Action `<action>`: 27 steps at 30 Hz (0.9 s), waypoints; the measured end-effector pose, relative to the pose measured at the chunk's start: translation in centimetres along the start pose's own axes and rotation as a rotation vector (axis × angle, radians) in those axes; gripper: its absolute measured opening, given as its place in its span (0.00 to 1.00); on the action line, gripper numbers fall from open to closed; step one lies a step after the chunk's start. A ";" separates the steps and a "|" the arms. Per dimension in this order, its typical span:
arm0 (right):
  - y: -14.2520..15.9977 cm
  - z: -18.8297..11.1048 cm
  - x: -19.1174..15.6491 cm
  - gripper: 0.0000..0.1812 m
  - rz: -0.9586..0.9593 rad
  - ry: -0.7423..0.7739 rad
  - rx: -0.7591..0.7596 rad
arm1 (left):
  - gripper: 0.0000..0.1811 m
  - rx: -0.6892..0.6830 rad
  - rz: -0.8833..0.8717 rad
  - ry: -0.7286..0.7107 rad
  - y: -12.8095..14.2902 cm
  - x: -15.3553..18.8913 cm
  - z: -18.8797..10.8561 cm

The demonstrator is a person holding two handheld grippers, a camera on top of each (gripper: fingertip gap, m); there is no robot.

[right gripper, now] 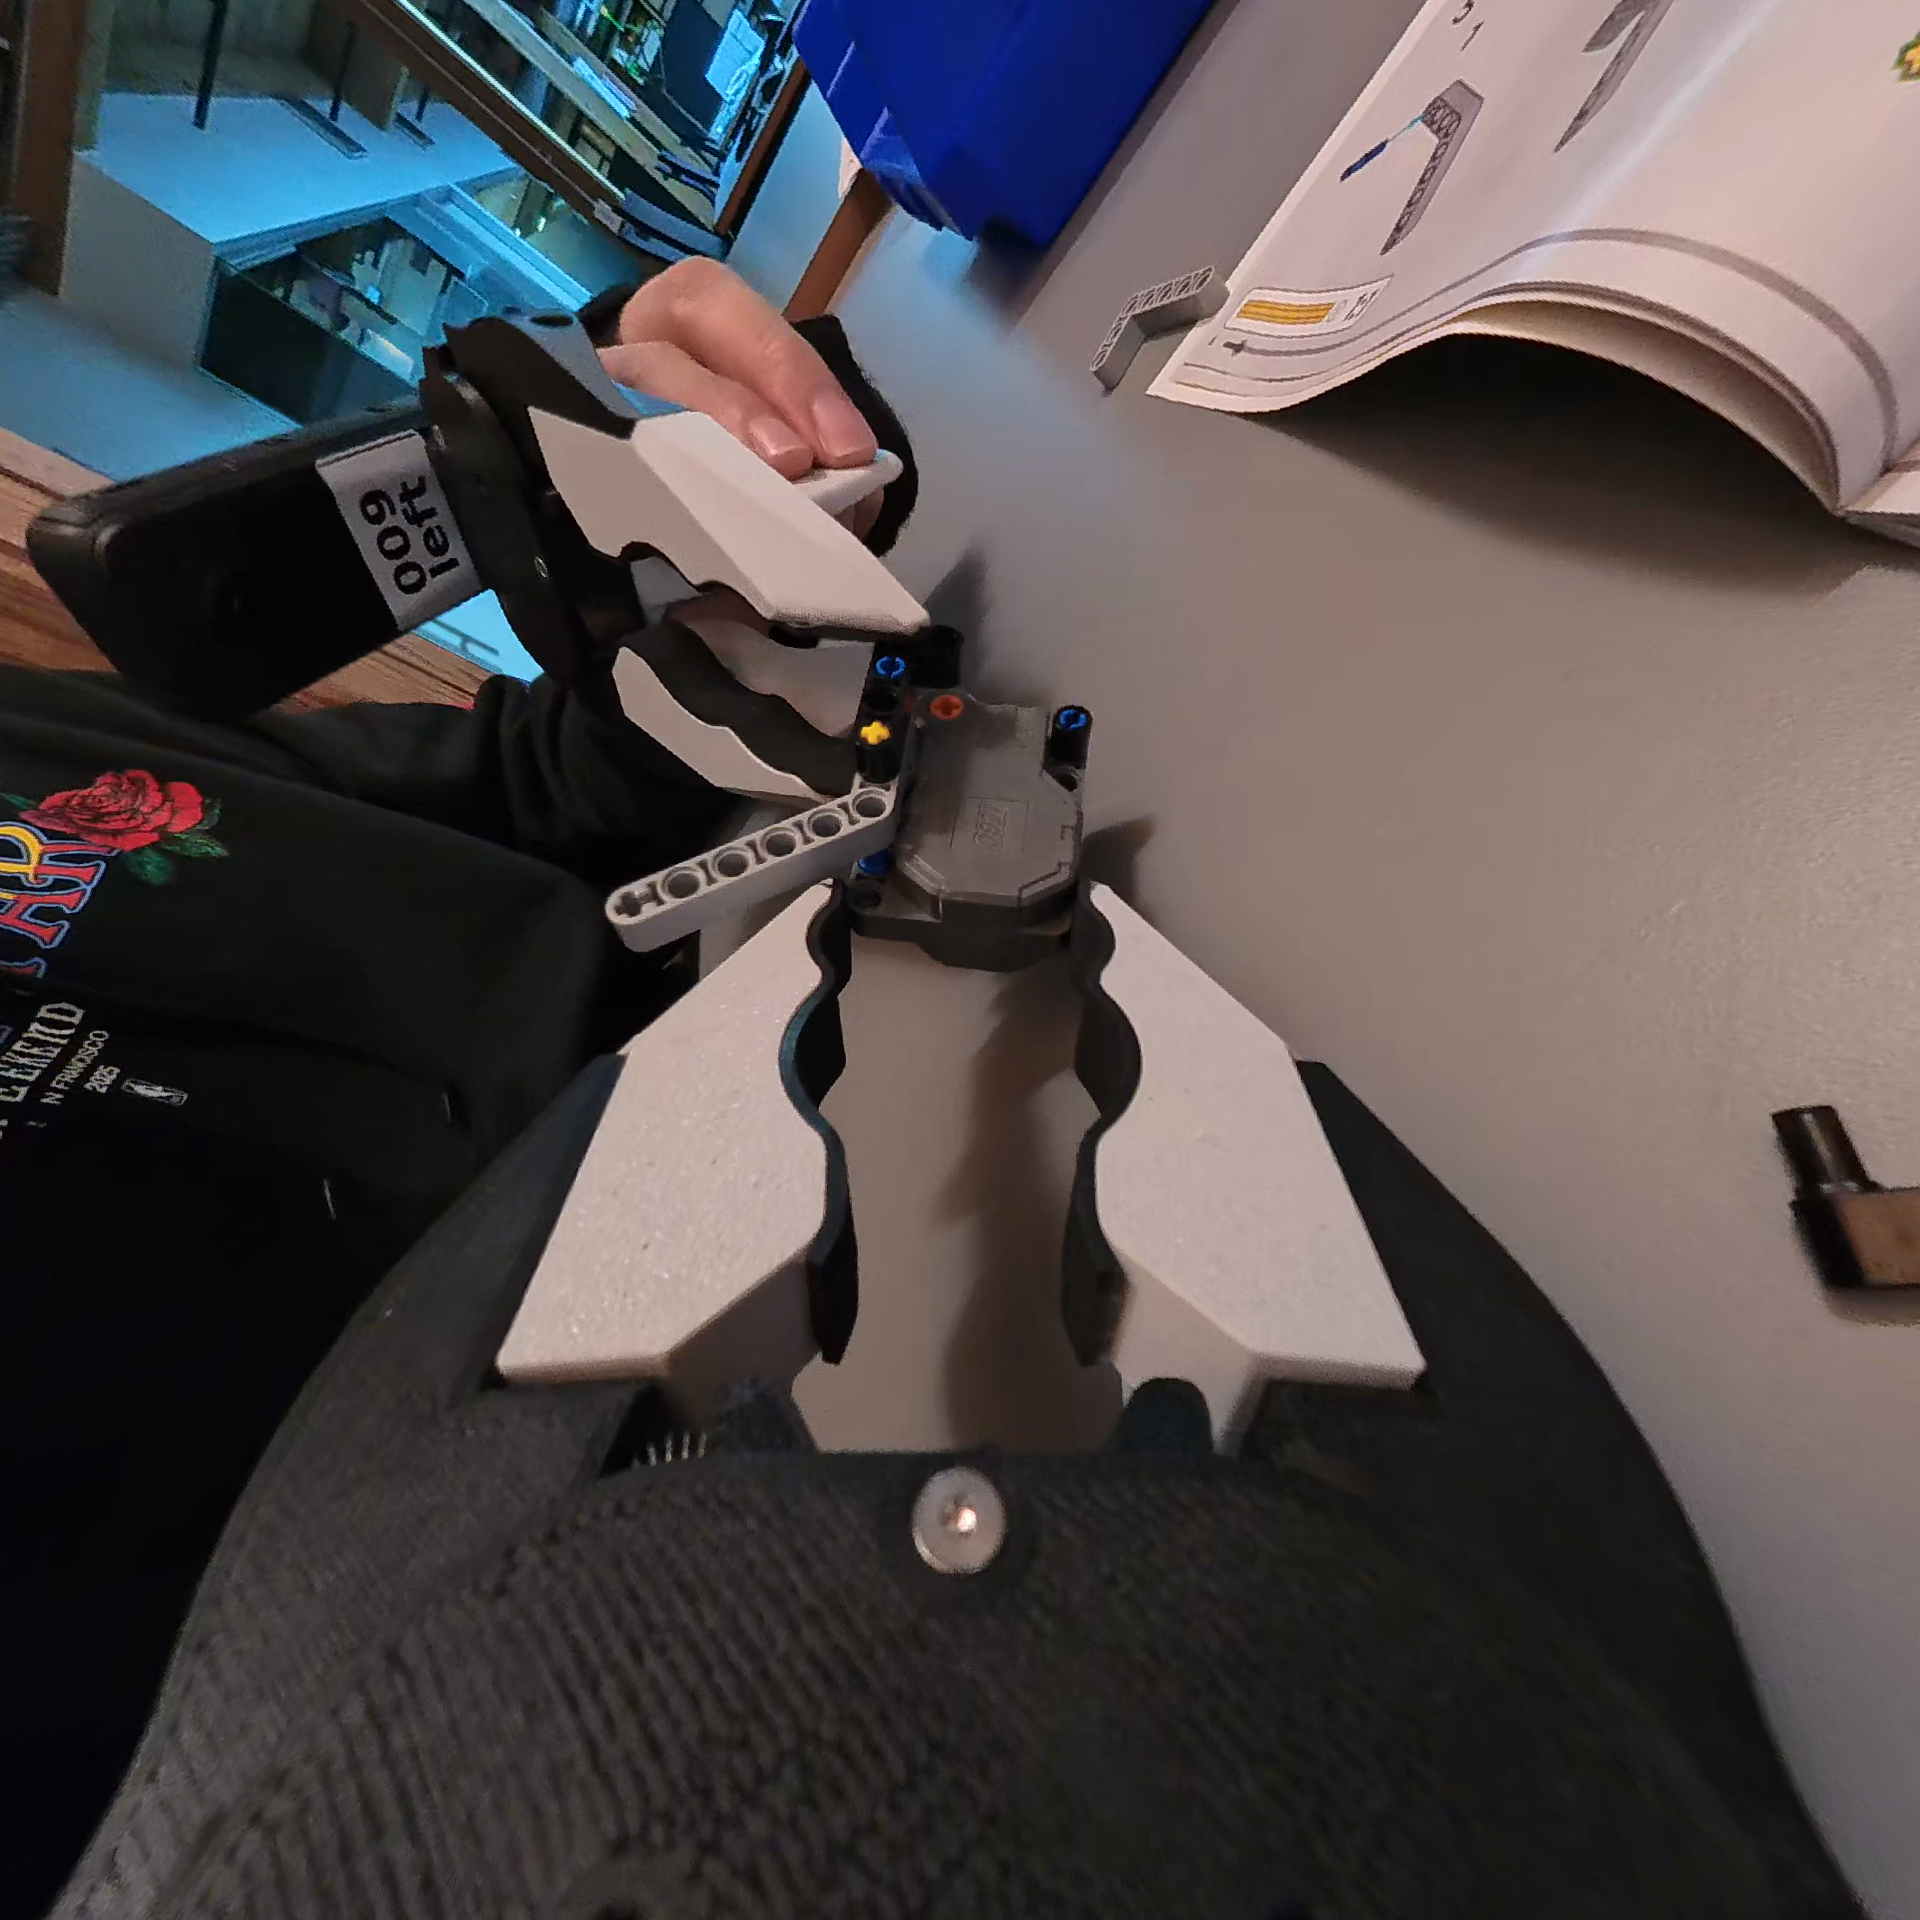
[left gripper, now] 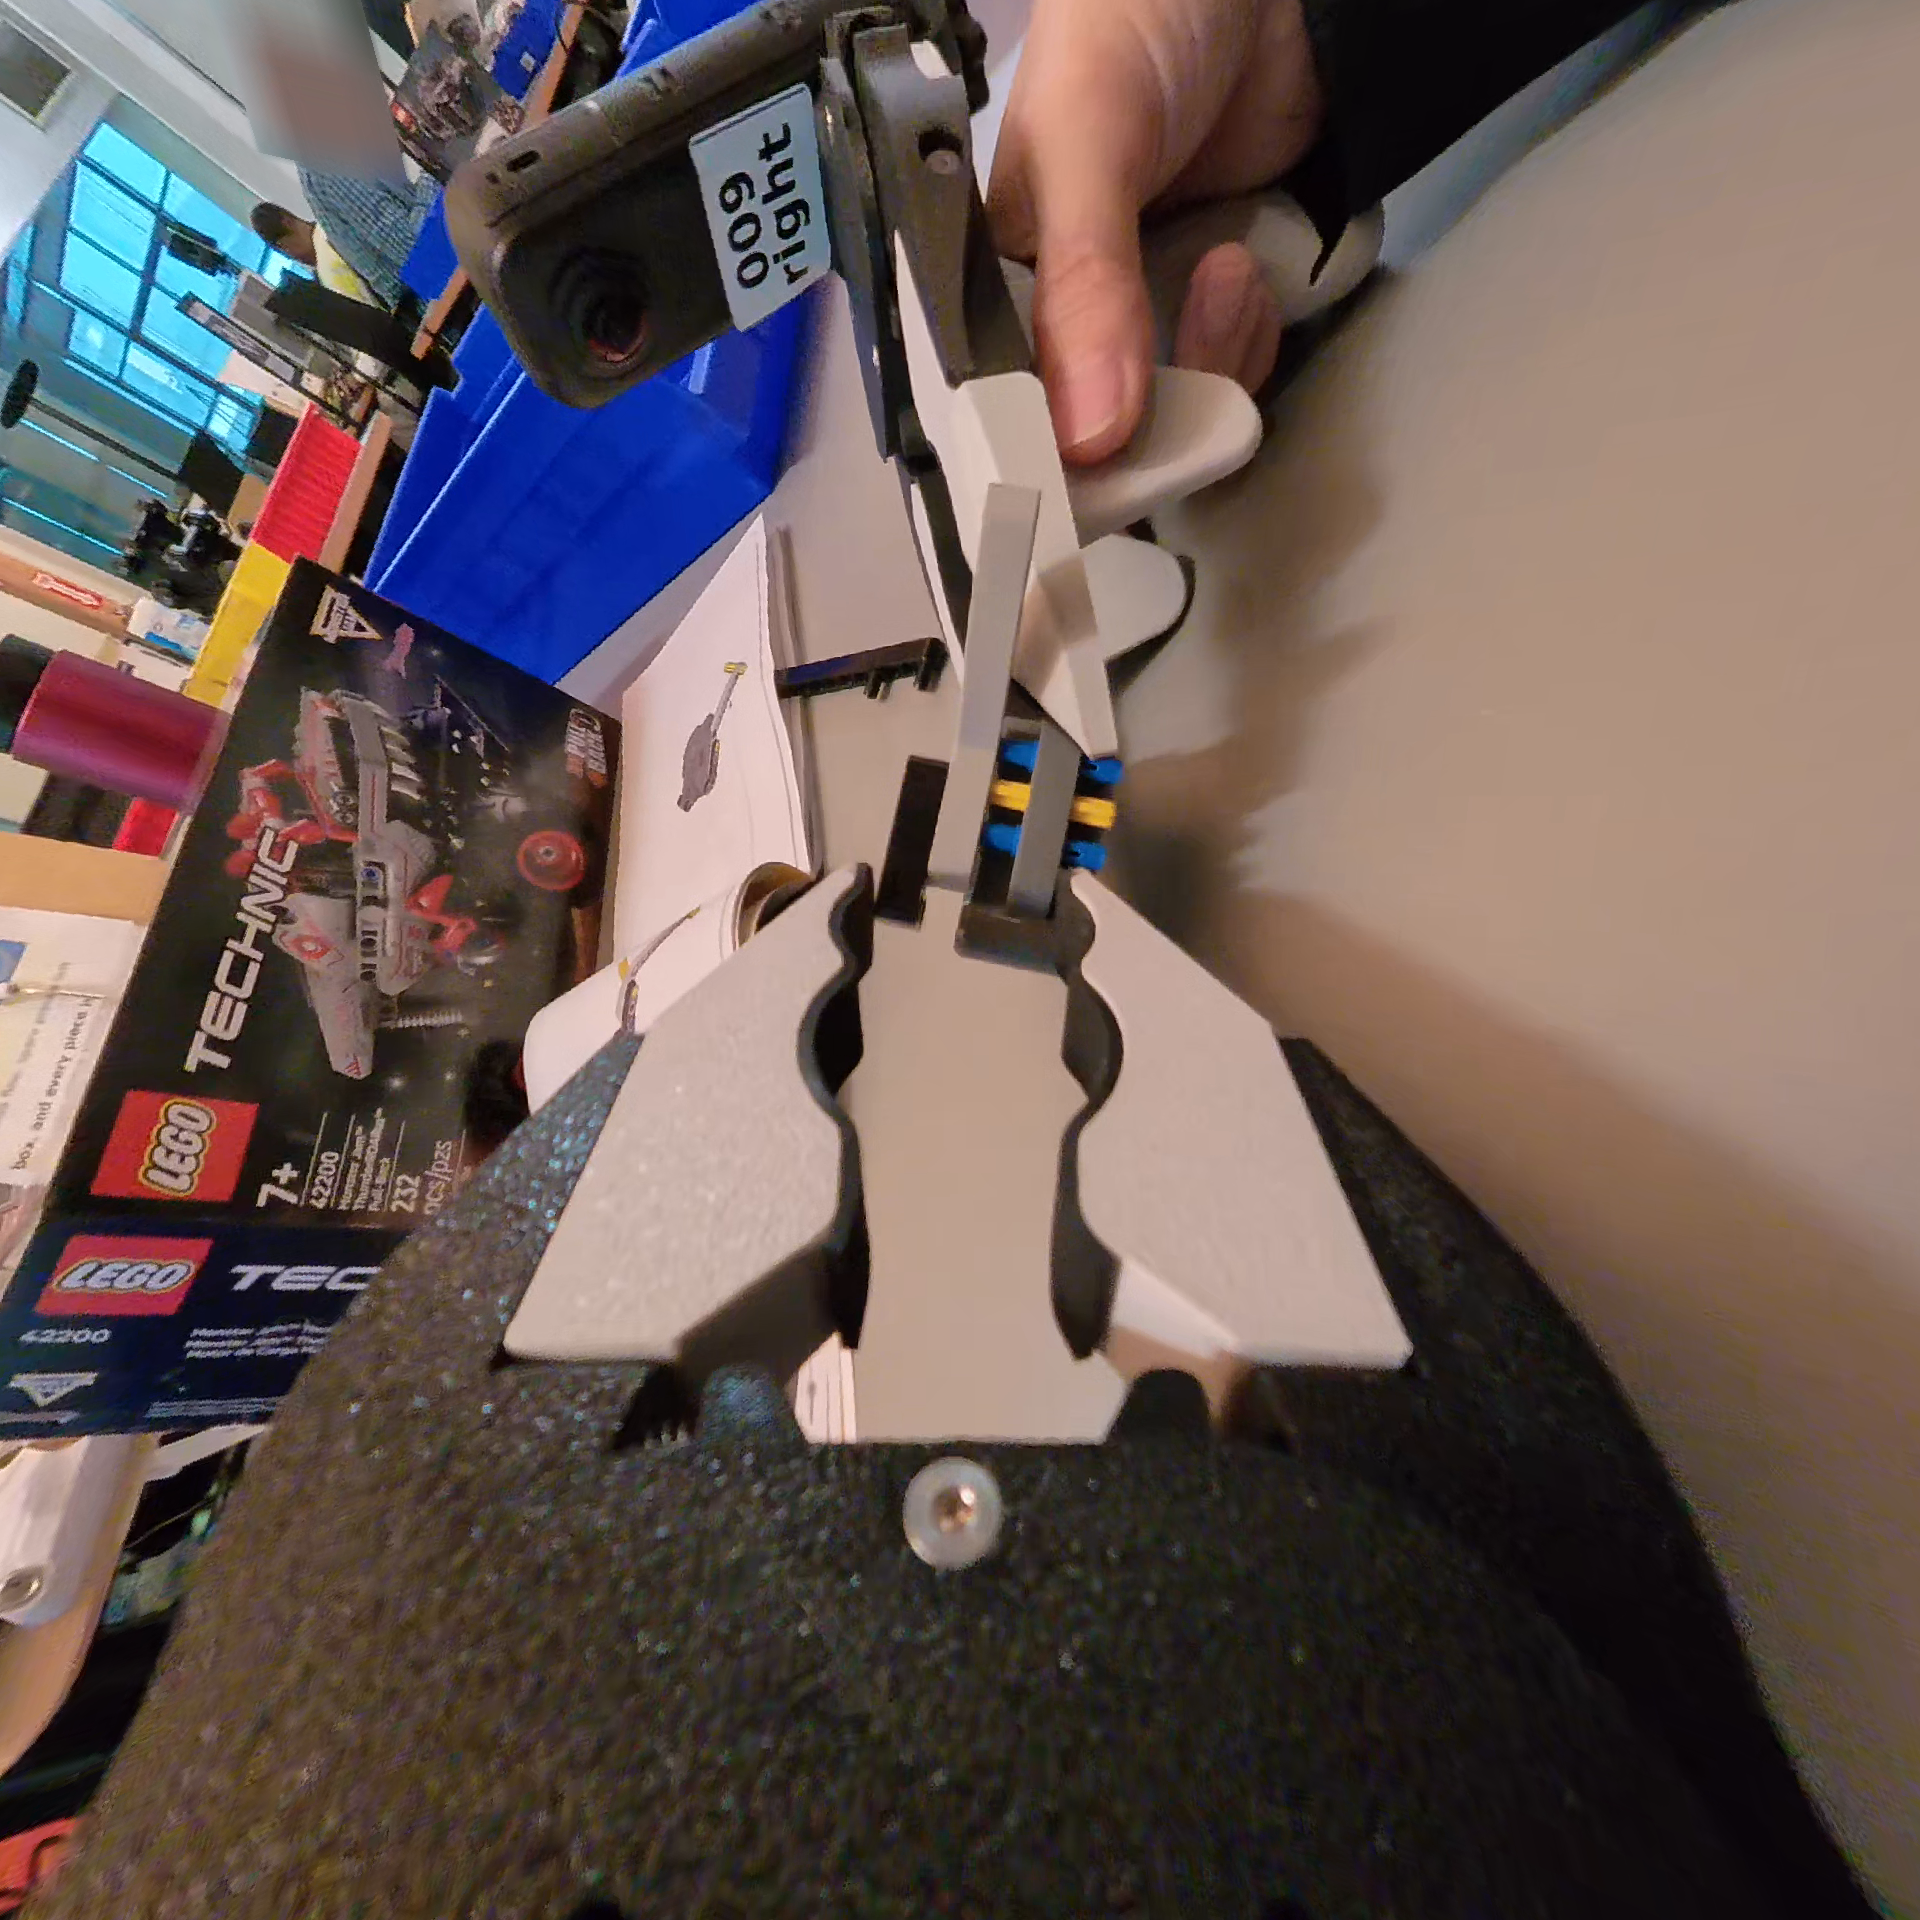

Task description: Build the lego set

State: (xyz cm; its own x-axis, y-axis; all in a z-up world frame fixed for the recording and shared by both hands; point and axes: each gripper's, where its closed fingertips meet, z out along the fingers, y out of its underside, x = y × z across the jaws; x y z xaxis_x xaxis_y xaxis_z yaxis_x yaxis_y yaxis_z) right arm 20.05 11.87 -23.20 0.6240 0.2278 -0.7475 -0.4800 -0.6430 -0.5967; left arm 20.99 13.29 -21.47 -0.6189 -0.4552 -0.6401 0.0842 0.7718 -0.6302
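Right gripper [right gripper: 961, 914] fingers clamp dark grey lego motor block [right gripper: 987, 842], steadying it; left gripper [right gripper: 868, 717], at ten o'clock, pinches light grey angled beam [right gripper: 758, 857], apparently seating it onto pins.

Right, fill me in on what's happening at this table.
A person is building a lego model with a handheld gripper in each hand. The right gripper has its jaws closed on a dark grey motor block, held just above the grey table. The left gripper is clamped on the black piece next to the light grey angled beam at the block's side, apparently fitting that end together. An open instruction booklet and a loose grey beam lie beyond; the set's box stands nearby.
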 end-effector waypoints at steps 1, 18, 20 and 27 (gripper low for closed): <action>0.0 0.0 0.0 0.22 -0.002 -0.001 0.001 | 0.18 0.000 0.010 -0.005 0.0 0.0 0.0; 0.0 0.0 0.1 0.22 0.010 -0.002 0.003 | 0.16 -0.123 0.058 -0.002 0.2 0.0 0.0; 0.0 0.1 0.1 0.22 0.007 -0.002 -0.003 | 0.16 -0.123 0.060 0.005 0.2 0.1 -0.1; -0.3 0.1 0.0 0.22 0.003 -0.001 0.014 | 0.16 -0.104 0.015 0.016 0.4 -0.1 -0.1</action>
State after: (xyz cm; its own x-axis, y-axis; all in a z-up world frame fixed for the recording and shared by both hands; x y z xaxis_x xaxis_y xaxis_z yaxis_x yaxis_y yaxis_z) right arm 20.11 12.13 -23.09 0.6223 0.2268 -0.7492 -0.4900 -0.6335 -0.5988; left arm 20.95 13.67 -21.59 -0.6303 -0.4366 -0.6419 0.0128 0.8209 -0.5709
